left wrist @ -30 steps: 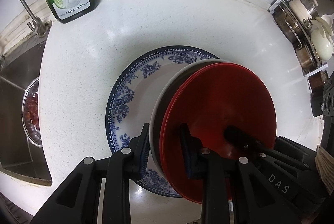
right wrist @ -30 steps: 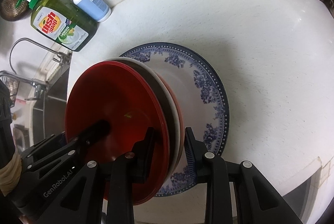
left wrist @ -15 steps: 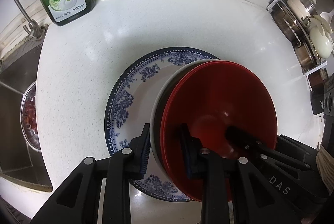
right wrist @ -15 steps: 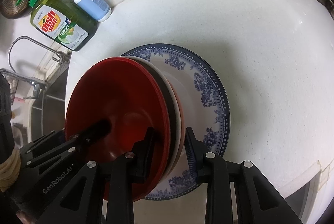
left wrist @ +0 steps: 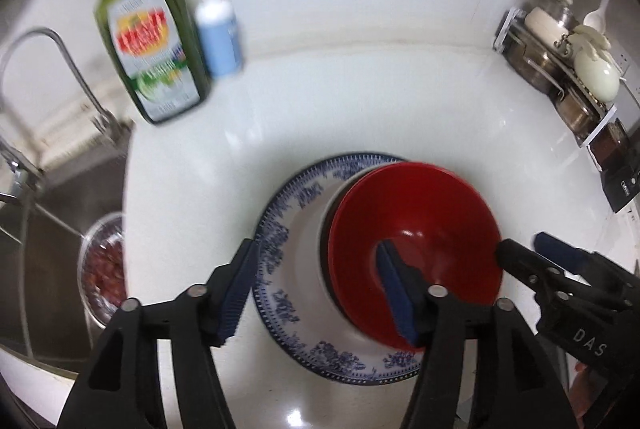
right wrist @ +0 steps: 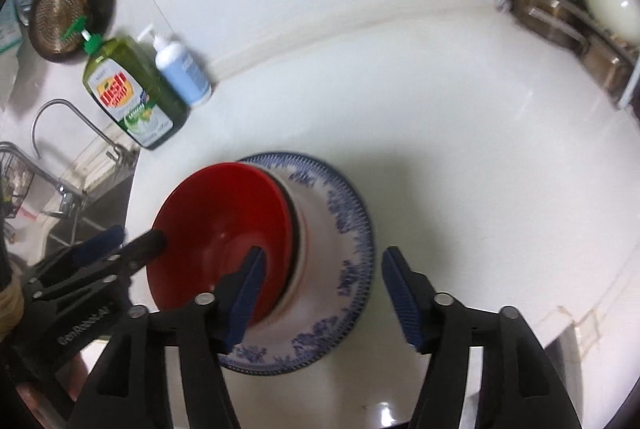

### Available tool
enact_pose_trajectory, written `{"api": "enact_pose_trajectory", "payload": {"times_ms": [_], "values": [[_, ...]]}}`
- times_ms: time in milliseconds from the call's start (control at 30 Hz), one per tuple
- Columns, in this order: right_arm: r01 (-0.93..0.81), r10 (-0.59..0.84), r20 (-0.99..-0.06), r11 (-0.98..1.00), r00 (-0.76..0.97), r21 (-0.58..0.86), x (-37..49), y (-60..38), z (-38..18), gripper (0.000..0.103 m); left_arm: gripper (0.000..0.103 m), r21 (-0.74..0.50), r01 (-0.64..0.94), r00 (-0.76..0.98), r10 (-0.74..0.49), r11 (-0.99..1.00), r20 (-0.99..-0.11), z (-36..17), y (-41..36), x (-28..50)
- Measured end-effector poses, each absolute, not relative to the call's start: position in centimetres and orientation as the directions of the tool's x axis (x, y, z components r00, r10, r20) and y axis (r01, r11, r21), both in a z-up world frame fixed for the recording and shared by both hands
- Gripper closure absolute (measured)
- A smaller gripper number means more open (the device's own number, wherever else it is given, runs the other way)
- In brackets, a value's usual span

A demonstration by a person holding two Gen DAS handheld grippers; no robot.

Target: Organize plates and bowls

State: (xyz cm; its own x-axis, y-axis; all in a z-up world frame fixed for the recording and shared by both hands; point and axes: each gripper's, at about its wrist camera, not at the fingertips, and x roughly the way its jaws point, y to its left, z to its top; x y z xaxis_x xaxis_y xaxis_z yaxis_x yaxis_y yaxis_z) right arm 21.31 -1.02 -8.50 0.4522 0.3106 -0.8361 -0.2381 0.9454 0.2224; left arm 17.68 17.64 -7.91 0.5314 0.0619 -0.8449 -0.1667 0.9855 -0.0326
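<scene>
A home kitchen, plainly; a white countertop [left wrist: 360, 89] runs beside a steel sink [left wrist: 52, 229] with a curved tap [left wrist: 60, 57] over it; a green bottle of dish soap [left wrist: 152, 49] and a smaller blue pump bottle [left wrist: 218, 33] stand at the back edge; a wire rack [left wrist: 560, 69] in the corner holds pots and lids; a blue-patterned plate [left wrist: 280, 241] and red bowls [left wrist: 420, 221] sit on the counter; a round strainer [right wrist: 58, 15] hangs near the tap.

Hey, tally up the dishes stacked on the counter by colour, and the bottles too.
Red bowl: 1
White dish under it, kind unclear: 1
Blue-patterned plate: 1
Green soap bottle: 1
Blue pump bottle: 1
Total: 5
</scene>
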Motion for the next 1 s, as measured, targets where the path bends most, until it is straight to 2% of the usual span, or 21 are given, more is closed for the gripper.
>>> {"api": "enact_pose_trajectory", "payload": {"times_ms": [67,200,300,500,600,800,1000], "values": [[-0.250,0.294,-0.815,0.950,0.499,0.190,20.1,-1.8,-7.8,0.031,0.034,-0.029,-0.167,0.580,0.074,0.985,-0.811,-6.9,17.3,16.5],[-0.252,0.272,-0.769,0.956,0.579,0.148,17.6,-3.6,-6.8,0.028,0.024,-0.002,-0.155,0.659,0.102,0.988,-0.745,-5.2,15.8,13.8],[-0.236,0.257,-0.716,0.963,0.649,0.131,15.1,-5.4,-6.1,0.022,0.018,0.039,-0.148,0.711,0.133,0.988,-0.691,-4.3,14.5,11.5],[-0.220,0.221,-0.635,0.972,0.740,0.082,10.2,-8.2,-4.7,0.017,0.010,0.075,-0.142,0.794,0.159,0.987,-0.586,-3.0,11.7,6.6],[-0.199,0.199,-0.605,0.978,0.771,0.069,7.8,-9.4,-4.1,0.012,0.006,0.068,-0.140,0.819,0.154,0.988,-0.553,-2.6,10.7,4.4],[-0.170,0.175,-0.564,0.983,0.807,0.062,3.4,-10.9,-2.9,0.010,0.001,0.084,-0.132,0.847,0.157,0.988,-0.508,-1.8,8.9,0.0],[-0.150,0.161,-0.541,0.987,0.826,0.066,-0.2,-11.6,-2.0,0.009,0.000,0.078,-0.125,0.856,0.147,0.989,-0.496,-1.2,8.3,-3.4]]}}
